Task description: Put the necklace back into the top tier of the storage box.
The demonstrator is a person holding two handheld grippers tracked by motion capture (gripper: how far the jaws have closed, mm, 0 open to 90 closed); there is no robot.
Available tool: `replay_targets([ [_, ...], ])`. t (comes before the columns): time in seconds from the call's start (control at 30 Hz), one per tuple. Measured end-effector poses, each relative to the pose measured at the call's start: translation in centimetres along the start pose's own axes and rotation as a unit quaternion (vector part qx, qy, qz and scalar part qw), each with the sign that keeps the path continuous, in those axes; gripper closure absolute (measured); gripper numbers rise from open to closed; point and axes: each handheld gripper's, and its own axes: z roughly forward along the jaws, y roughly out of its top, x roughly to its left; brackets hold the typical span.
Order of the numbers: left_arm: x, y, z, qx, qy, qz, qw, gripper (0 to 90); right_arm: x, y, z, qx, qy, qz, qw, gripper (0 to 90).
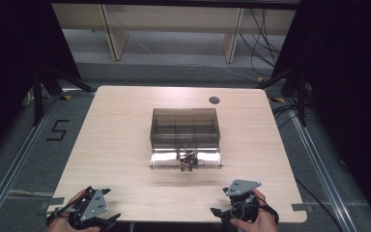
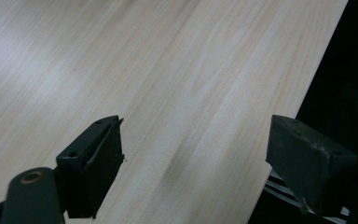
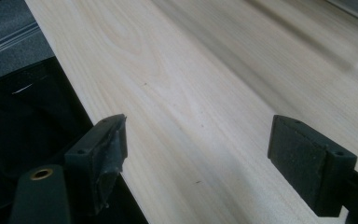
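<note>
A smoky transparent plastic box (image 1: 184,126) with inner compartments stands at the middle of the wooden table (image 1: 121,145), its clear lid folded down toward me. A small dark tangle of parts (image 1: 189,160) lies on that lid. My left gripper (image 1: 112,221) is held at the table's near left edge, jaws wide apart with nothing between them; its own view shows bare wood between the pads (image 2: 103,156). At the near right edge my right gripper (image 1: 217,213) is also open and empty, pointing left along the edge, and its fingers (image 3: 312,161) frame bare tabletop.
A round grey cable hole (image 1: 214,100) sits at the table's far right. Black frame struts (image 1: 41,92) stand at both far corners. Beyond the table are wooden shelving legs (image 1: 116,38) and loose cables (image 1: 265,43) on the floor.
</note>
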Motion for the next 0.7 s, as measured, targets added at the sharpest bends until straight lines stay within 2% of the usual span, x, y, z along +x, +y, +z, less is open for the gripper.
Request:
replay_targets([
  [0.03, 0.0, 0.0, 0.0, 0.001, -0.001, 0.001, 1.0000, 18.1, -0.1, -0.1, 0.0, 0.003, -0.001, -0.008, 1.0000, 20.9],
  [0.07, 0.0, 0.0, 0.0, 0.001, -0.001, 0.001, 1.0000, 18.1, 0.0, -0.3, 0.1, -0.003, -0.003, -0.002, 1.0000, 20.9],
  [0.13, 0.0, 0.0, 0.0, 0.001, -0.002, 0.001, 1.0000, 18.1, 0.0, -0.6, 0.2, 0.000, -0.005, -0.005, 1.0000, 20.9],
  [0.17, 0.0, 0.0, 0.0, 0.000, -0.004, 0.000, 1.0000, 18.1, 0.1, -0.6, 0.1, 0.011, -0.001, 0.001, 0.9999, 20.9],
  [0.2, 0.0, 0.0, 0.0, 0.000, 0.000, 0.000, 1.0000, 18.1, 0.2, -0.7, 0.2, 0.007, -0.002, 0.004, 1.0000, 20.8],
  [0.23, 0.0, 0.0, -0.1, 0.000, -0.005, 0.000, 1.0000, 18.1, 0.1, -0.7, 0.1, 0.015, 0.001, -0.004, 0.9999, 20.9],
  [0.33, 0.0, 0.0, 0.0, 0.000, 0.000, 0.000, 1.0000, 18.1, 0.3, -0.9, 0.2, 0.005, -0.006, -0.006, 1.0000, 20.8],
  [0.37, 0.0, 0.0, 0.0, 0.001, -0.001, 0.000, 1.0000, 18.1, 0.4, -1.0, 0.2, 0.010, -0.003, 0.001, 0.9999, 20.8],
  [0.47, 0.0, 0.0, -0.1, 0.006, -0.004, 0.006, 1.0000, 18.1, 0.4, -1.1, 0.0, 0.022, -0.004, -0.003, 0.9998, 20.8],
  [0.57, 0.0, 0.0, 0.0, 0.001, 0.000, 0.000, 1.0000, 18.1, 0.5, -1.2, 0.2, 0.013, -0.004, 0.002, 0.9999, 20.8],
  [0.6, 0.0, 0.0, 0.0, 0.001, -0.006, -0.001, 1.0000, 18.1, 0.5, -1.2, 0.2, 0.014, -0.003, 0.003, 0.9999, 20.8],
  [0.7, -0.1, 0.0, 0.0, 0.001, -0.004, -0.001, 1.0000, 18.1, 0.4, -1.2, 0.3, 0.011, -0.006, -0.003, 0.9999, 20.8],
])
